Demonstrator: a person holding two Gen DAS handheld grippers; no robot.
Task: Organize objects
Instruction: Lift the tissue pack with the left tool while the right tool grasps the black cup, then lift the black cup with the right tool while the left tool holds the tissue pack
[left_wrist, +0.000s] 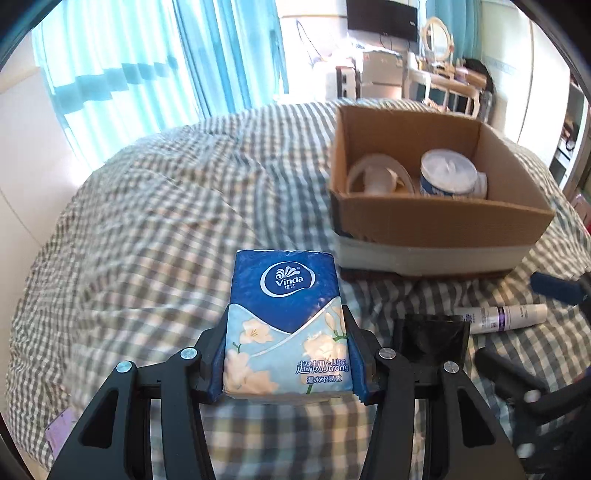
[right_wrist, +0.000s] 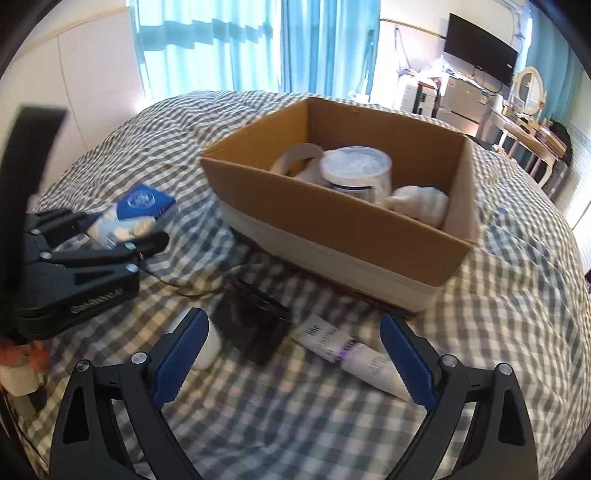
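Note:
My left gripper (left_wrist: 286, 317) is shut on a blue Vinda tissue pack (left_wrist: 286, 321), held above the checked bed; the pack also shows in the right wrist view (right_wrist: 136, 210) inside the left gripper (right_wrist: 122, 236). An open cardboard box (left_wrist: 439, 218) stands to the right ahead, also in the right wrist view (right_wrist: 332, 218), and holds a white-lidded tub (right_wrist: 356, 170) and white items. My right gripper (right_wrist: 291, 354) is open and empty above a black packet (right_wrist: 255, 325) and a white tube with purple print (right_wrist: 354, 354).
A white cup-like object (right_wrist: 208, 343) lies by my right gripper's left finger. The checked bedspread (left_wrist: 147, 221) covers the bed. Blue curtains, a desk with a mirror and a wall television stand beyond the bed.

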